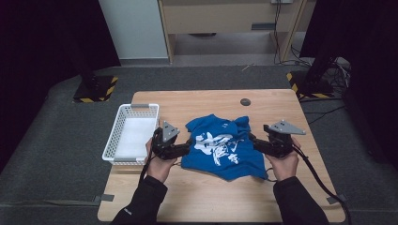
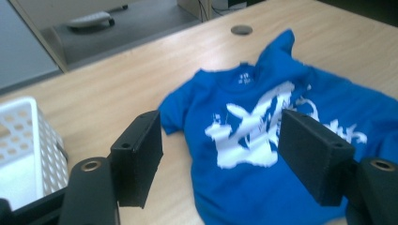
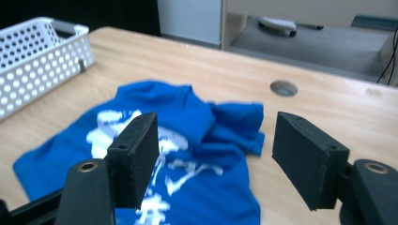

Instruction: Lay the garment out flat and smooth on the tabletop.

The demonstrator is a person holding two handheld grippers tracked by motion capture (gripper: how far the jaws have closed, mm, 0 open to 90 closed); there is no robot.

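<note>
- basket (image 1: 123, 121), white, sits at the table's (image 1: 206, 197) nine o'clock edge.
- left gripper (image 1: 187, 146), jaws apart, meets the shirt's nine o'clock side.
- blue shirt (image 1: 224, 146) lies rumpled at centre.
- right gripper (image 1: 253, 139), jaws apart, at its three o'clock.
</note>
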